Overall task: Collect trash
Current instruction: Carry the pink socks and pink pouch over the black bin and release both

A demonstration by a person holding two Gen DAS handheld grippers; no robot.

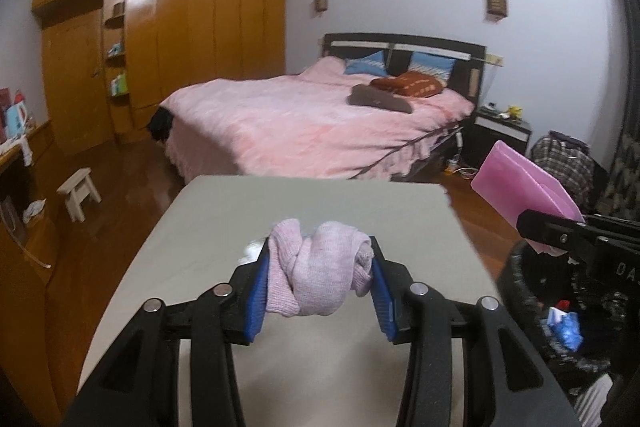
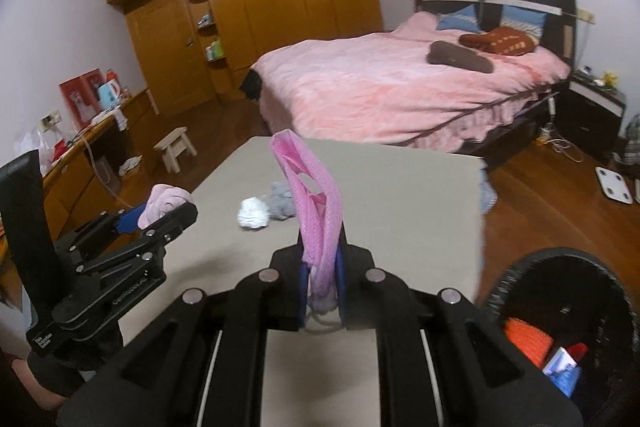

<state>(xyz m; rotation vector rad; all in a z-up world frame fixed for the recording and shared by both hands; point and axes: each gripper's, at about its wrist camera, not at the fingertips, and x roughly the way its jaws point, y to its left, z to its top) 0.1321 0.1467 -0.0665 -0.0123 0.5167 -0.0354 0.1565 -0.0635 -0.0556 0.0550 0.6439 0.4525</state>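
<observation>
Both grippers are loaded, so the step in hand looks like carrying picked-up trash to the black bin (image 2: 560, 307), which stands on the floor just off the right edge of the grey table (image 2: 400, 195). The left gripper (image 1: 320, 267) is clamped on a knotted pale pink cloth (image 1: 320, 267) above the near part of the table, well left of the bin. The right gripper (image 2: 322, 267) pinches a pink foam net (image 2: 312, 203) upright between its blue pads, near the bin but not yet over its mouth. The next move probably calls for swinging the right gripper across the table edge until the net hangs over the opening, then letting go; the left would follow. A white crumpled paper (image 2: 252, 213) and a grey wad (image 2: 282, 203) lie touching each other mid-table, farther from the bin, uncollected. The bin is cut off by the frame and partly hidden behind the gripper body; its contents, something orange, red and blue, are hard to identify.
</observation>
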